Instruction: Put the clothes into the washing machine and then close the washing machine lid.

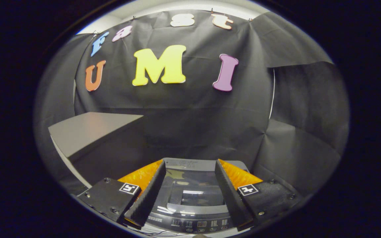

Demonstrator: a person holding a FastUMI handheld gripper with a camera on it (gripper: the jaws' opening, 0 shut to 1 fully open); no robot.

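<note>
A small grey top-loading washing machine point(190, 195) stands below and just ahead of my fingers, against the black cloth wall. Its glass lid point(192, 190) lies flat and closed, with reflections on it, and a row of control buttons point(198, 224) runs along its near edge. My gripper point(190, 165) hovers above the machine with its fingers spread apart, open, nothing between them; the lid shows through the gap. I see no clothes.
A grey tabletop point(88, 132) stands to the left of the machine, somewhat higher than its lid. Black cloth walls close the booth behind and to the right. Thin cables point(157, 233) lie by the machine's near edge.
</note>
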